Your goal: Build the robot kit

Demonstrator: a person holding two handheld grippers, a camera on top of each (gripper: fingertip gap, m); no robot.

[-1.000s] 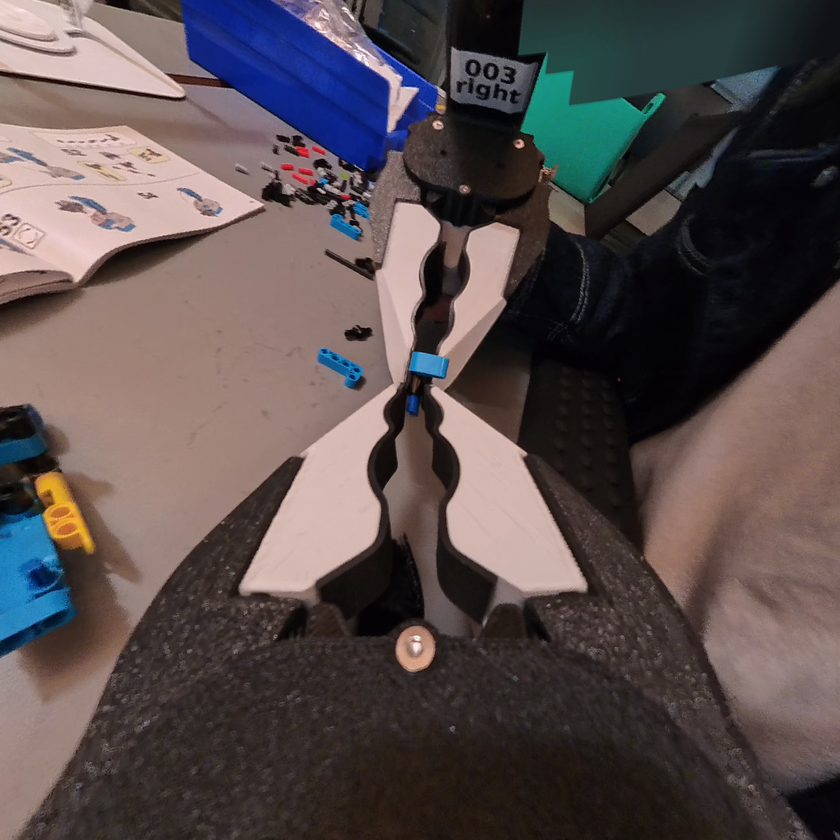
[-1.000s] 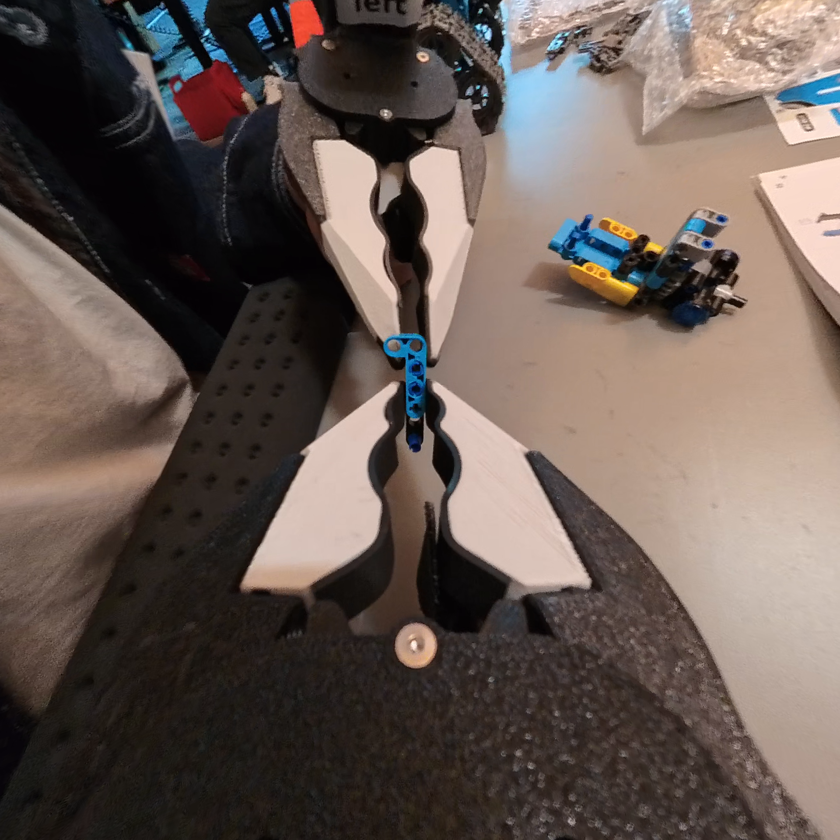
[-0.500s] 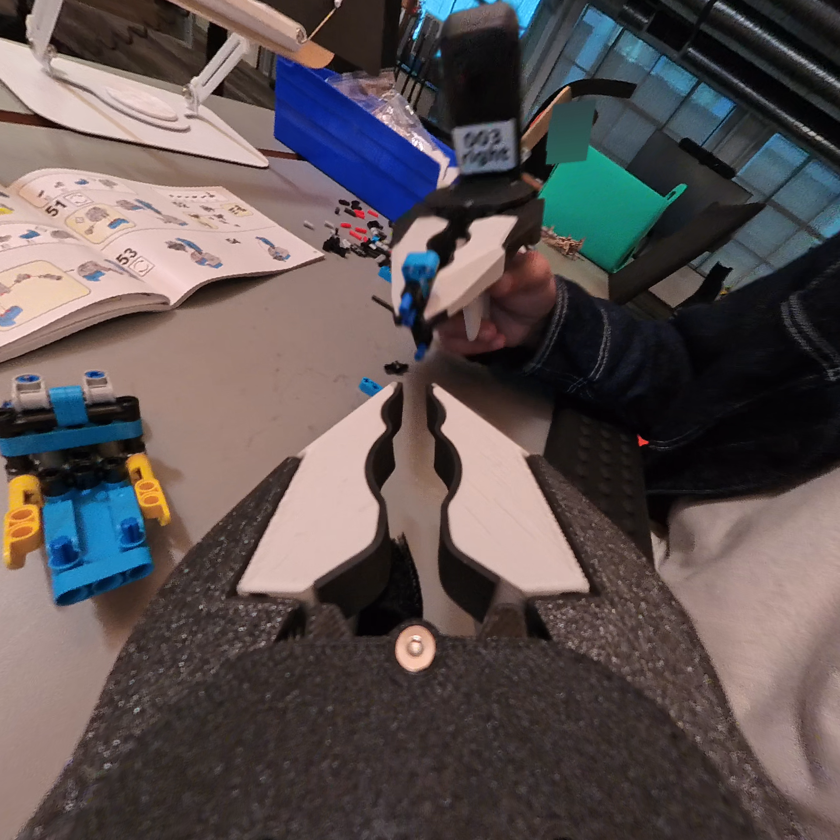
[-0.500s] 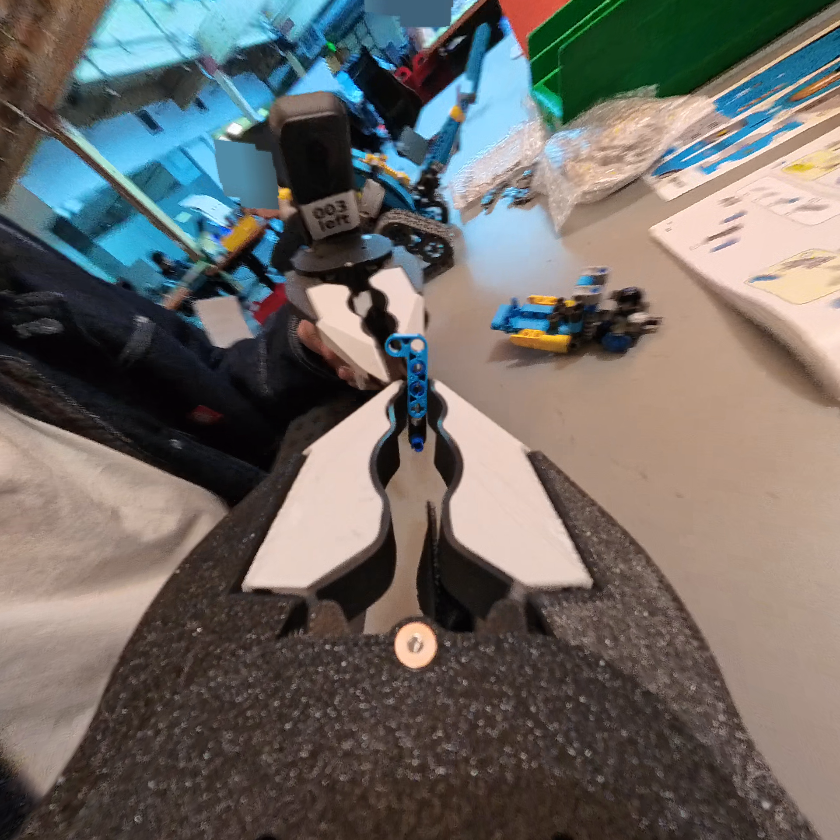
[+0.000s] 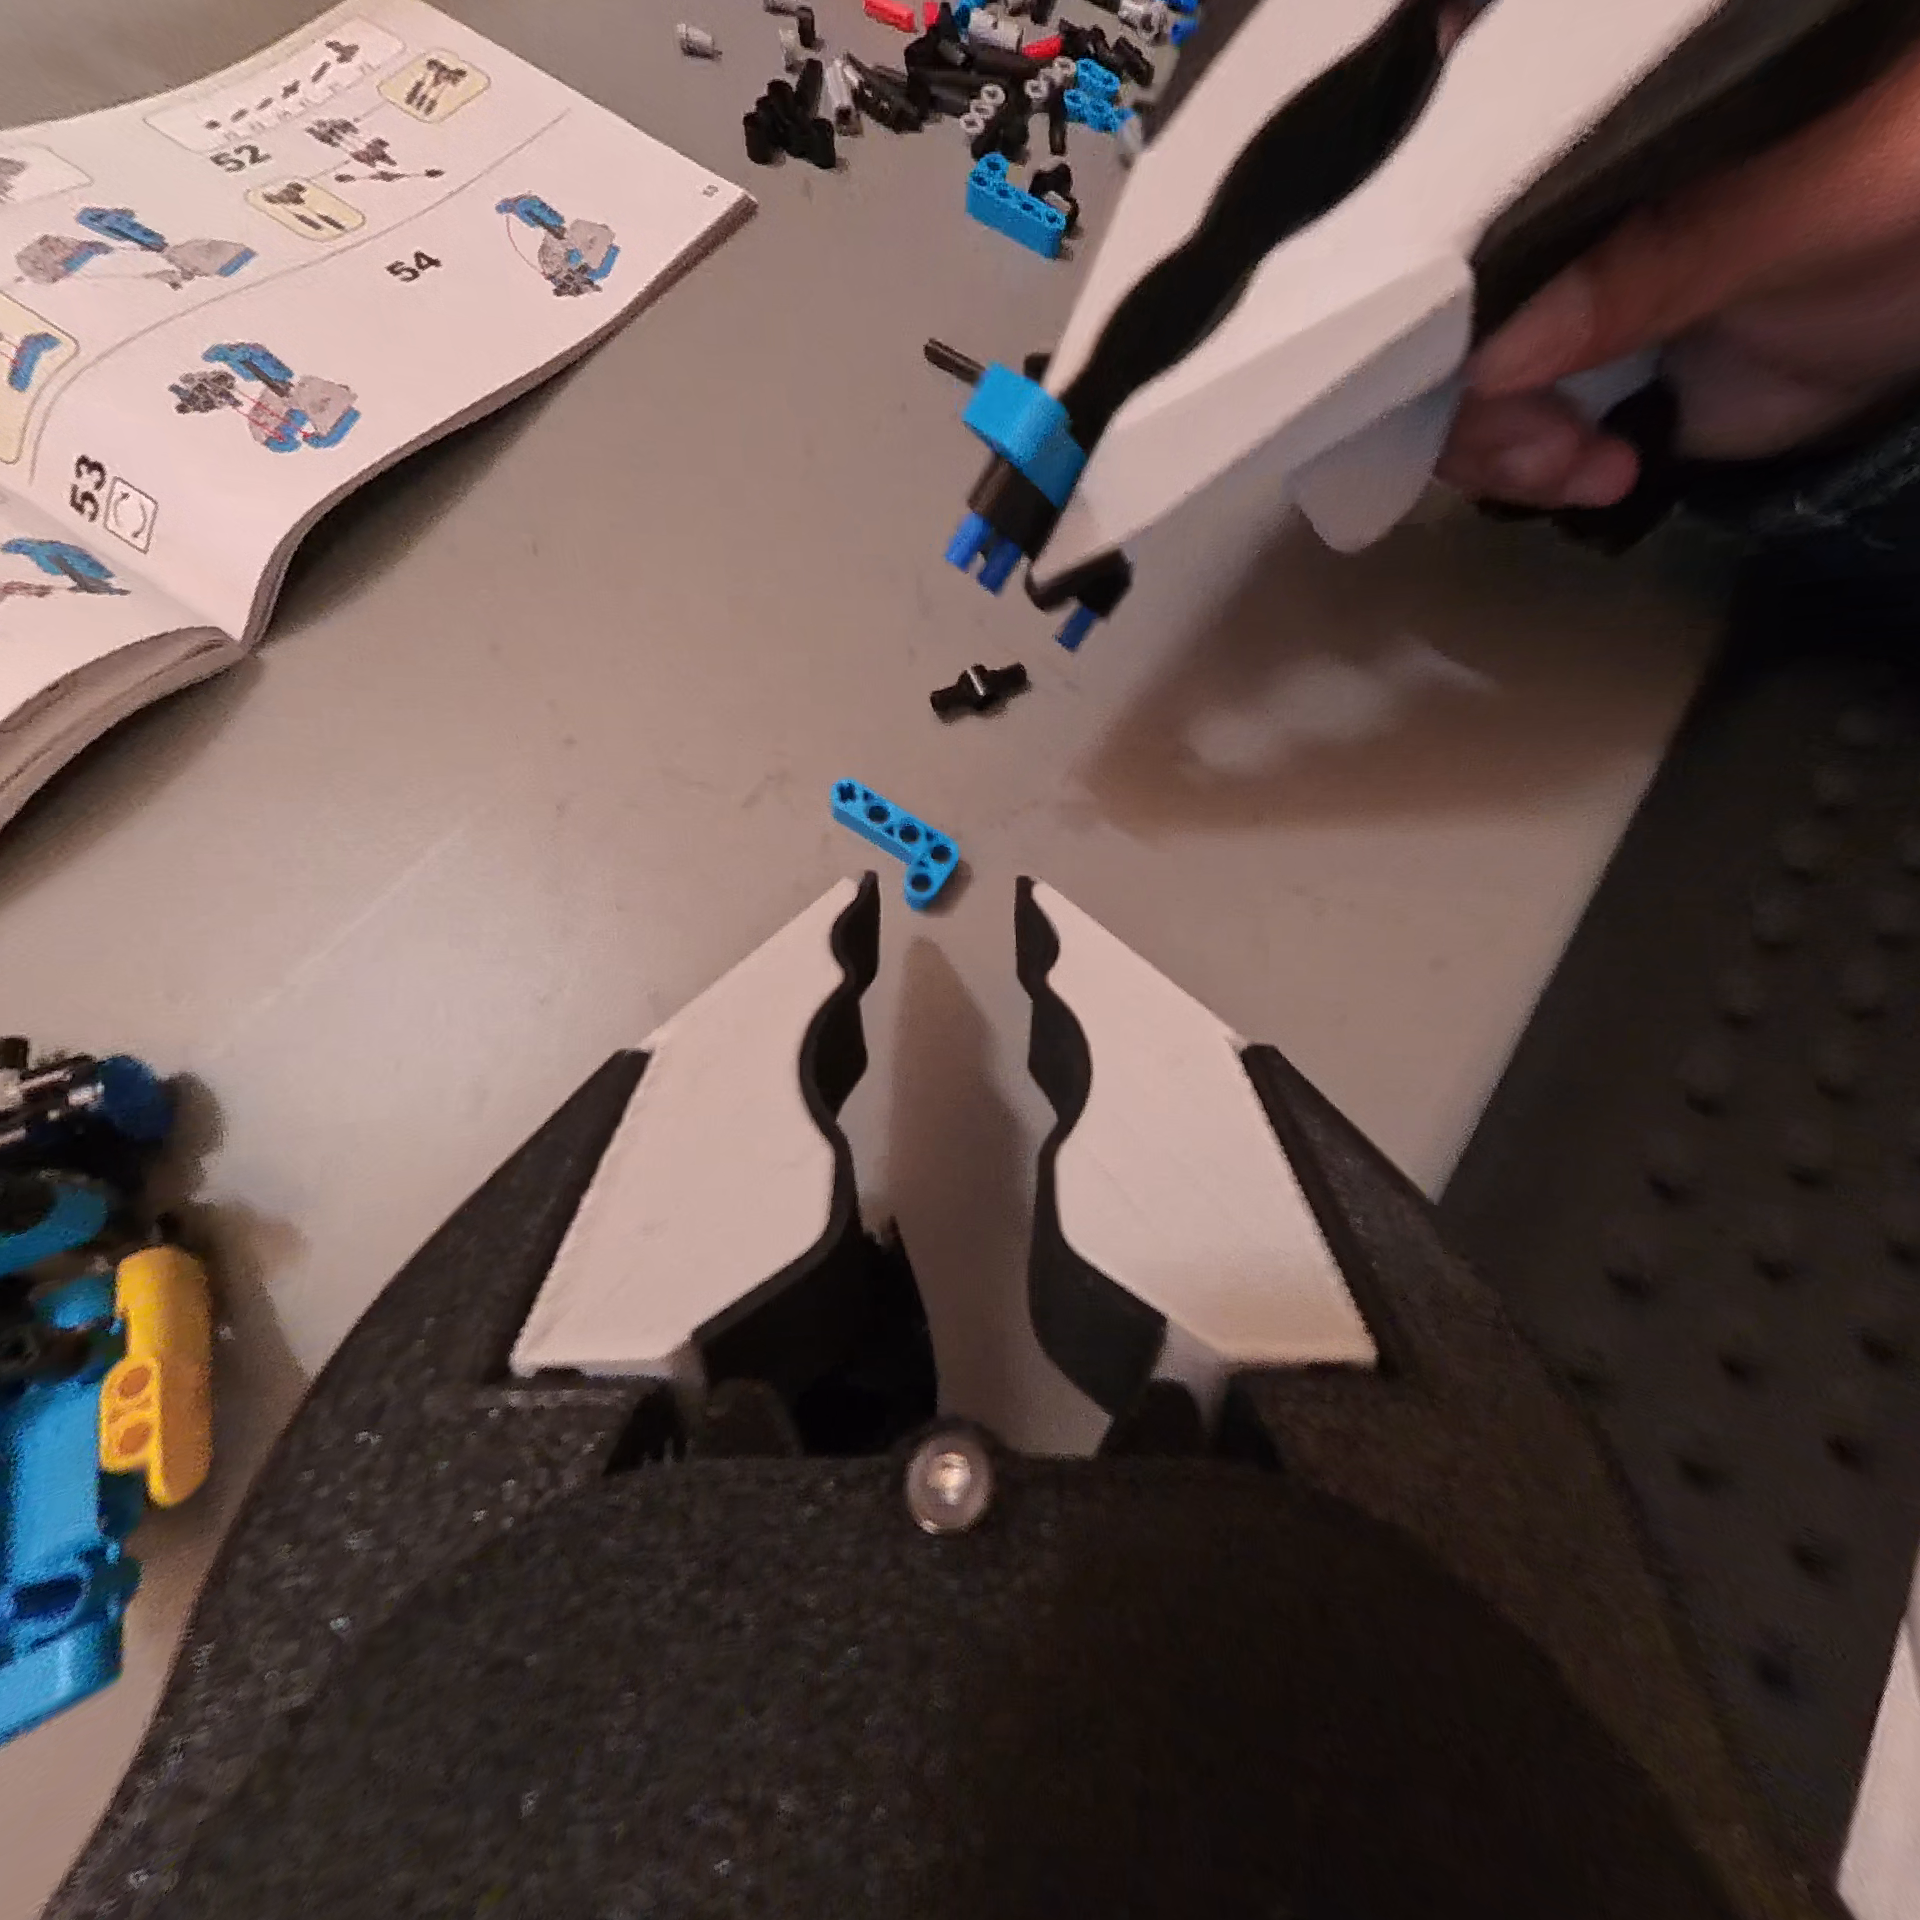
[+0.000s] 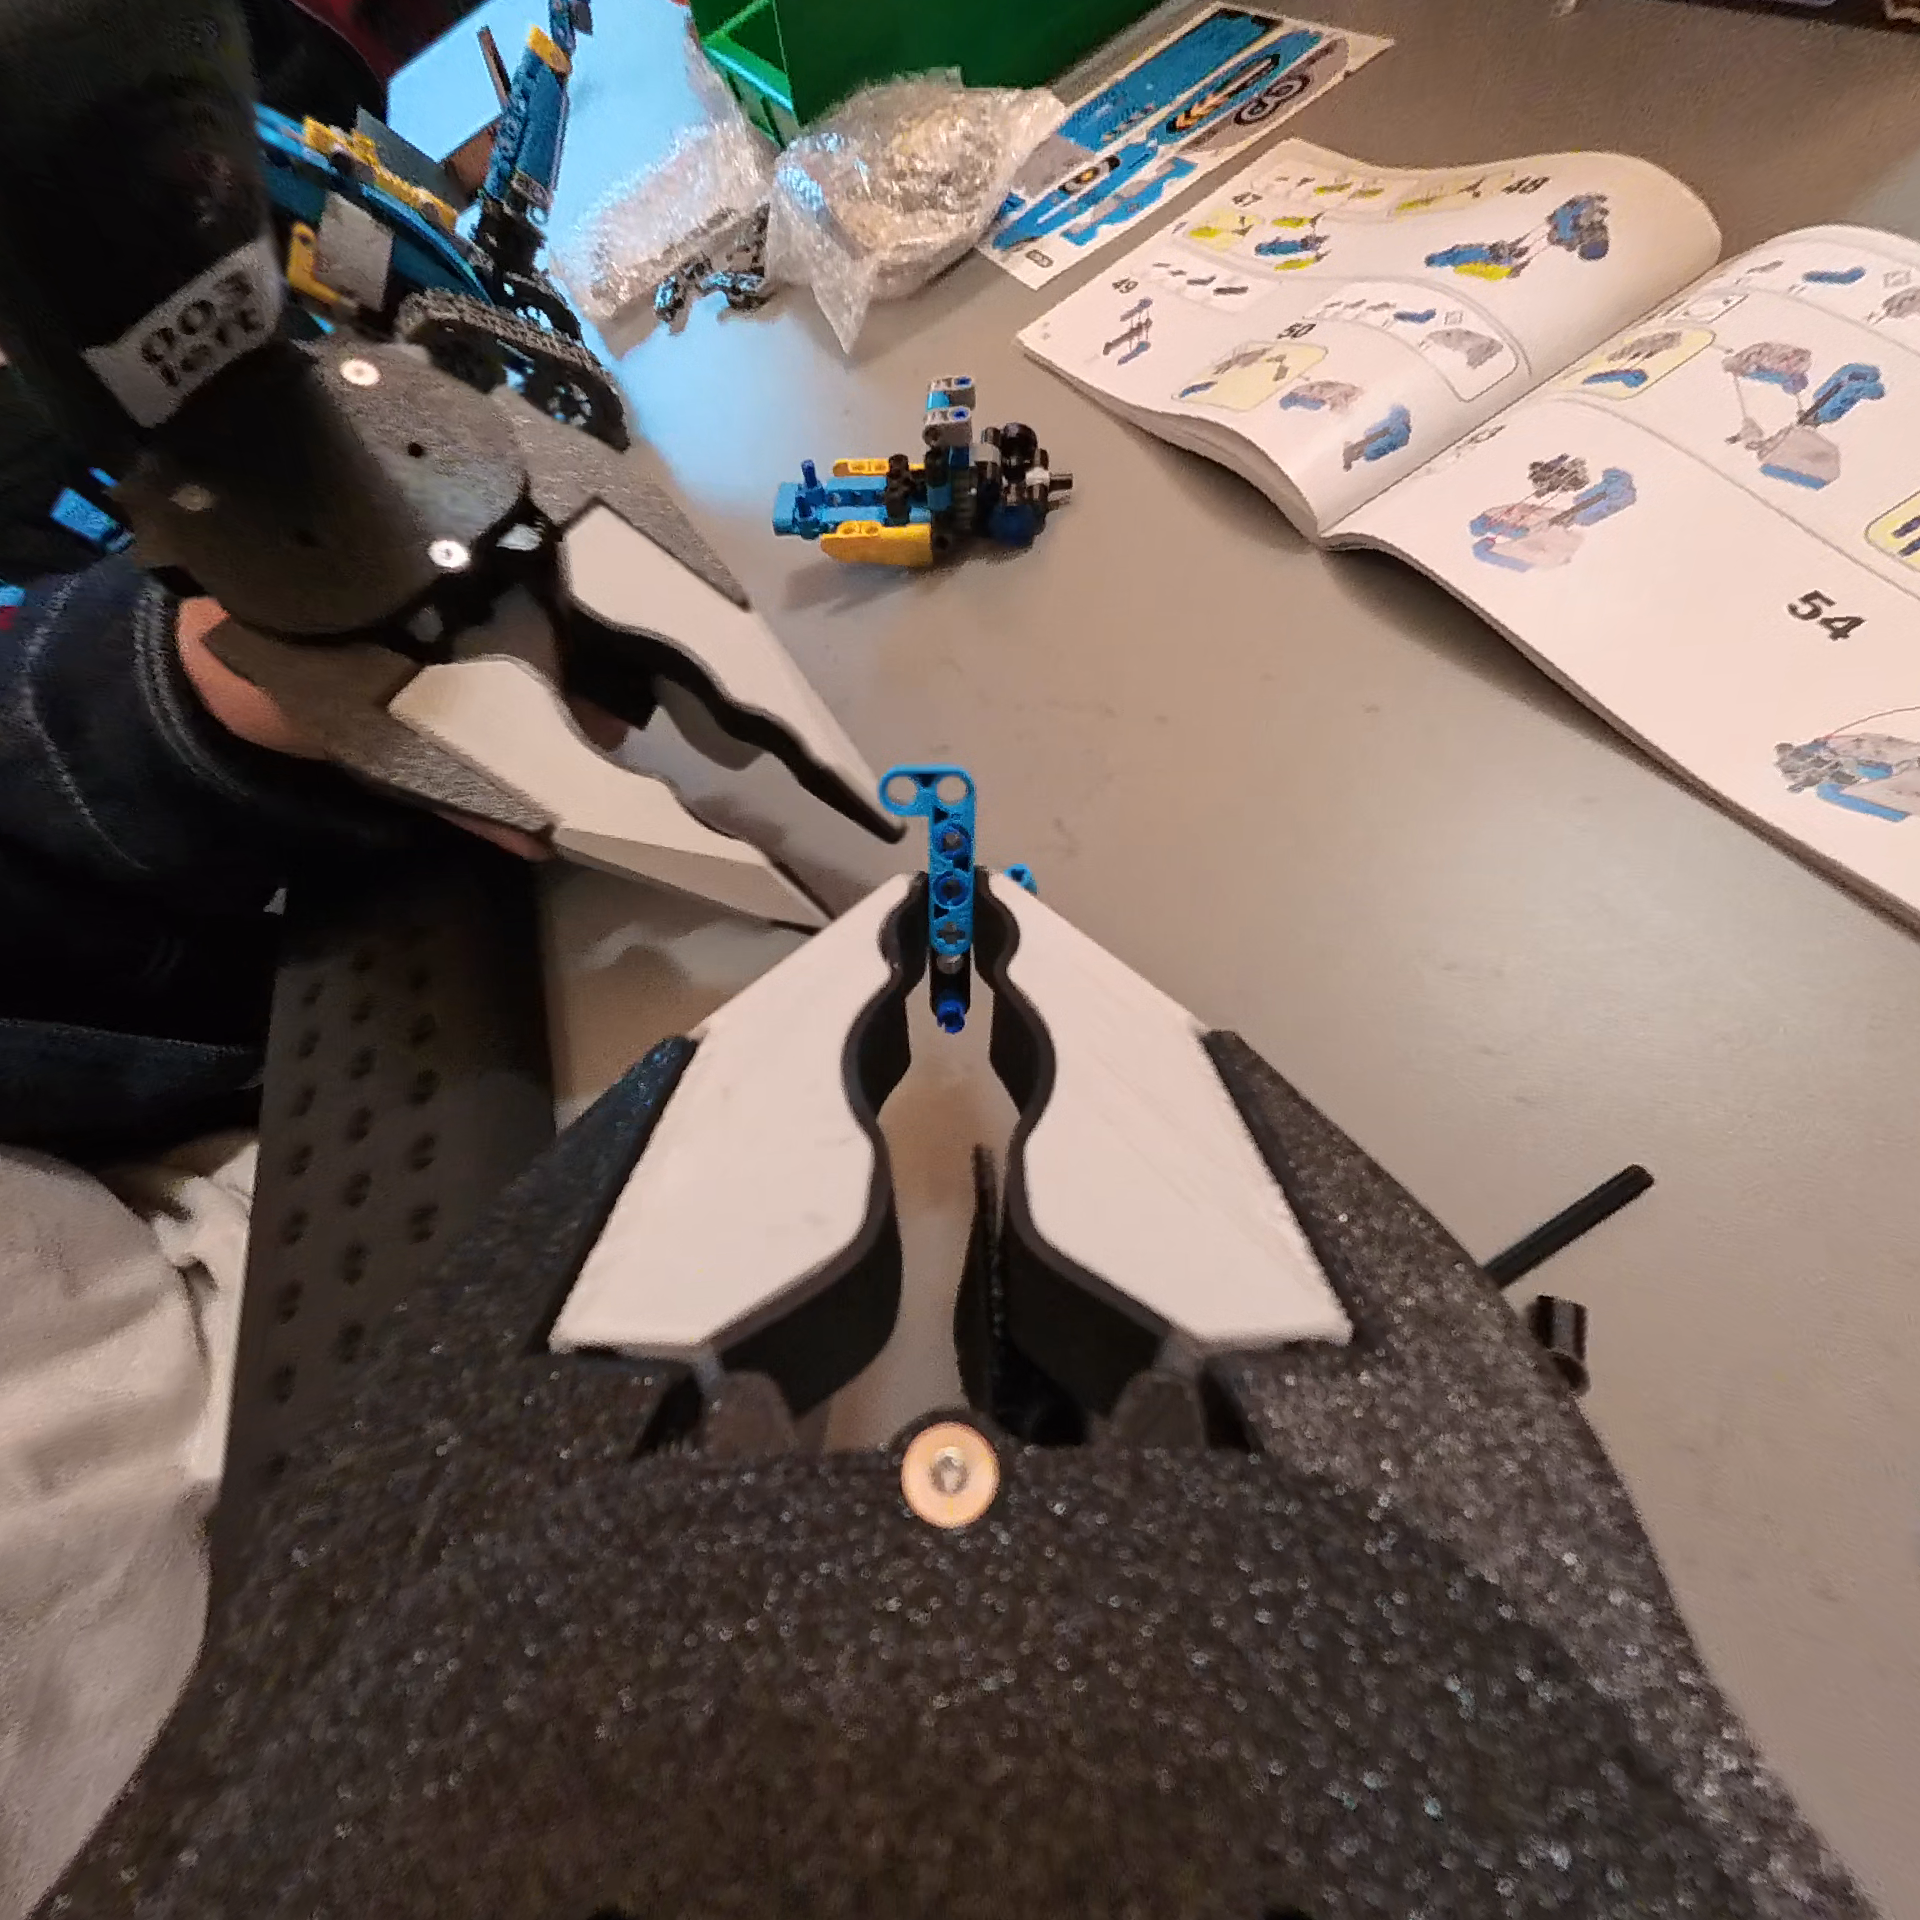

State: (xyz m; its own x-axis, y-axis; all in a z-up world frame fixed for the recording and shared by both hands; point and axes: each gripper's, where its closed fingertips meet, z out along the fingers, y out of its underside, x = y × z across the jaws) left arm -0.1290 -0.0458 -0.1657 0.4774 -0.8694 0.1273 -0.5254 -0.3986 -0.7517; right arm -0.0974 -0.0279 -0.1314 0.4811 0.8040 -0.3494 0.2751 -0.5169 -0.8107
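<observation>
Two grippers face each other over the grey table (image 5: 520, 727). Your left gripper (image 5: 945, 883) is released, its jaws parted and empty, tips just short of a blue L-shaped beam (image 5: 896, 840) lying flat at 12 o'clock. At 1 o'clock, your right gripper (image 6: 948, 904) is clenched on a small blue-and-black assembly (image 6: 940, 873), standing upright between its tips. Its lower pins are hard to make out. At 9 o'clock a blue-and-yellow model (image 5: 83, 1403) is cut off by the edge. Your hand (image 5: 1662, 353), blurred, wraps the right handle.
</observation>
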